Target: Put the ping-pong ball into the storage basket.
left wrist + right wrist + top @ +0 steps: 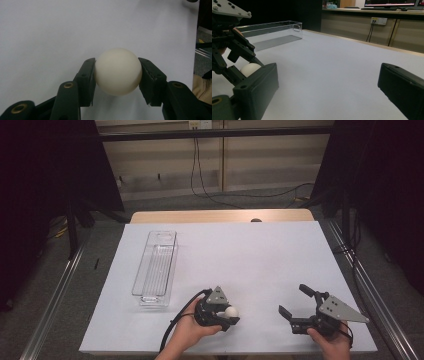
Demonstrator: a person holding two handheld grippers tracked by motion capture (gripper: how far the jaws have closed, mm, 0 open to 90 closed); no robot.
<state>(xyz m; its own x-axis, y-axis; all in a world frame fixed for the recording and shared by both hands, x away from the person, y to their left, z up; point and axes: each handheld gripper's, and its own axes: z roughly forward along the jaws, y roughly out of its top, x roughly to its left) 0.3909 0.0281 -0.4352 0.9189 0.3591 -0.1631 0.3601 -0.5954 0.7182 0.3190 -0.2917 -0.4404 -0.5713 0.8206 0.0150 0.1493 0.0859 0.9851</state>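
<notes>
High view | left tool (227, 314) grips ball (231, 311) | right tool (296, 301) agape | near table edge (230, 352)

No writing, label, brand mark or number can be read anywhere. The white ball (117, 71) carries no print on the side that shows. The clear plastic bin (155, 268) has no sticker or lettering. The grey plate (342, 309) on the right gripper (296, 302) is bare metal, holes only. The white sheet (250, 255) covering the bench is blank. The wall socket (379, 20) at the far counter shows no legible marking. The monitor screen (389, 2) behind it glows, but its content is too small and blurred to make out.
</notes>
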